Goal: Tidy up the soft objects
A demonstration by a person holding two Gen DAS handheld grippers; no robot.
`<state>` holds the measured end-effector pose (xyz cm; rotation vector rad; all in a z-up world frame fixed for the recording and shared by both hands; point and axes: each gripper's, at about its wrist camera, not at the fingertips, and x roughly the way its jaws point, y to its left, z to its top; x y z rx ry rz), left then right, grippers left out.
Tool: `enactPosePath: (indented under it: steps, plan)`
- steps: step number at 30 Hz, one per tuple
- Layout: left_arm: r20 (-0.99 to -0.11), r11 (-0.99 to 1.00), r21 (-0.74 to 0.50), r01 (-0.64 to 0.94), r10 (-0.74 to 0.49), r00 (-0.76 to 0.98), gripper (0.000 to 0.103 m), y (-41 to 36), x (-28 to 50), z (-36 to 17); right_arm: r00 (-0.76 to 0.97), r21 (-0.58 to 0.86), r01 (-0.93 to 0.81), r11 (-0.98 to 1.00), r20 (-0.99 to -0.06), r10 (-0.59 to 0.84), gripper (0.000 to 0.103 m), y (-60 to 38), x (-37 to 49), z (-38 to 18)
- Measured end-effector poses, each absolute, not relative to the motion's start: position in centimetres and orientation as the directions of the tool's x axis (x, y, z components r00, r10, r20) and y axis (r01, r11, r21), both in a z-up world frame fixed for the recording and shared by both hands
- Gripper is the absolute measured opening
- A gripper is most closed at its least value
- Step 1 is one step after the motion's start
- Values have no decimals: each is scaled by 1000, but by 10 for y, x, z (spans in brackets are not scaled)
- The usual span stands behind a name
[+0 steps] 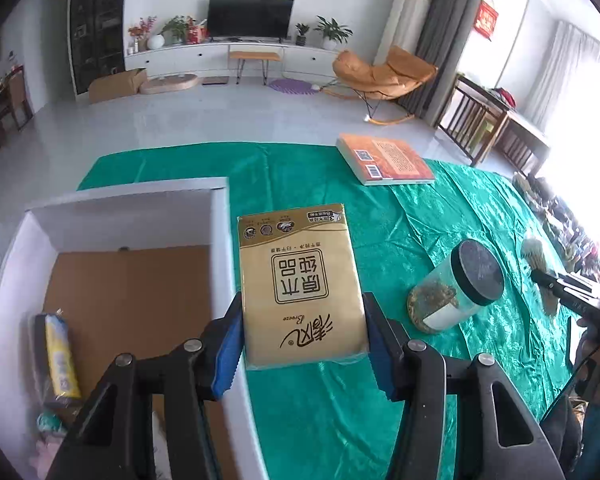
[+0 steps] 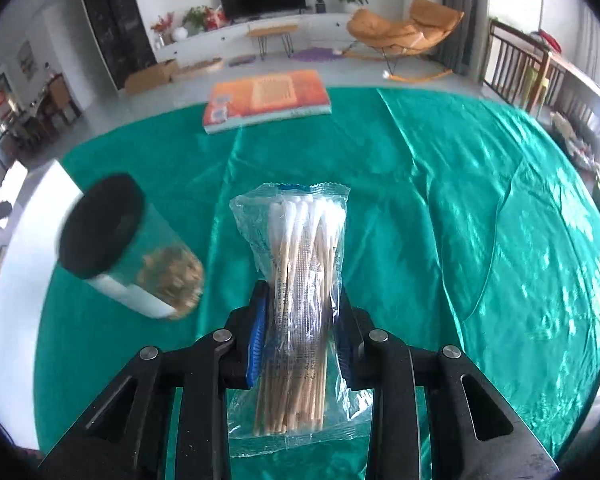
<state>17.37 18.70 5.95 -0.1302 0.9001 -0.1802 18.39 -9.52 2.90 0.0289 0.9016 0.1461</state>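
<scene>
My left gripper (image 1: 303,322) is shut on a gold tissue pack (image 1: 300,280) and holds it above the green tablecloth, just right of the white box (image 1: 220,264). The box holds a yellow and blue packet (image 1: 62,356) and other soft items at its near left. My right gripper (image 2: 302,332) is shut on a clear bag of cotton swabs (image 2: 298,280) and holds it above the cloth. The right gripper also shows at the right edge of the left wrist view (image 1: 556,284).
A clear jar with a black lid (image 1: 456,286) stands on the green cloth (image 1: 340,400); it also shows in the right wrist view (image 2: 128,248). An orange book (image 1: 384,158) lies at the far side (image 2: 266,98). A living room lies beyond.
</scene>
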Motion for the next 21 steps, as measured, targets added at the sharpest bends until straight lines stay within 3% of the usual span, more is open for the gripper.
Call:
enactPosePath:
  steps: [4, 8, 10, 11, 12, 13, 14, 18, 21]
  plan:
    - [-762, 997, -74, -18, -45, 646, 54, 243, 109, 67, 617, 137, -305, 942, -725, 305, 31, -17, 159, 91]
    - [-774, 991, 20, -133, 100, 625, 57, 280, 59, 53, 496, 273, -501, 821, -687, 531, 32, 84, 130, 115]
    - [-781, 983, 64, -175, 158, 604, 65, 290, 41, 43, 412, 347, -567, 747, -666, 622, 32, 133, 115, 115]
    - [-782, 978, 76, -193, 179, 597, 71, 295, 33, 41, 362, 400, -585, 705, -649, 669, 37, 155, 109, 113]
    - [-780, 973, 84, -213, 197, 594, 83, 299, 25, 37, 316, 455, -593, 665, -628, 711, 47, 172, 103, 109]
    - [-771, 967, 90, -238, 219, 598, 90, 302, 18, 37, 261, 512, -595, 620, -606, 751, 61, 189, 98, 103]
    - [-759, 961, 93, -260, 237, 607, 91, 305, 11, 38, 214, 553, -595, 584, -591, 778, 85, 203, 94, 97]
    - [-703, 940, 51, -337, 273, 656, 102, 311, -16, 49, 220, 527, -610, 592, -606, 765, 84, 214, 79, 86]
    - [-666, 912, -14, -410, 297, 685, 102, 314, -26, 61, 290, 455, -606, 653, -638, 714, 84, 201, 72, 82]
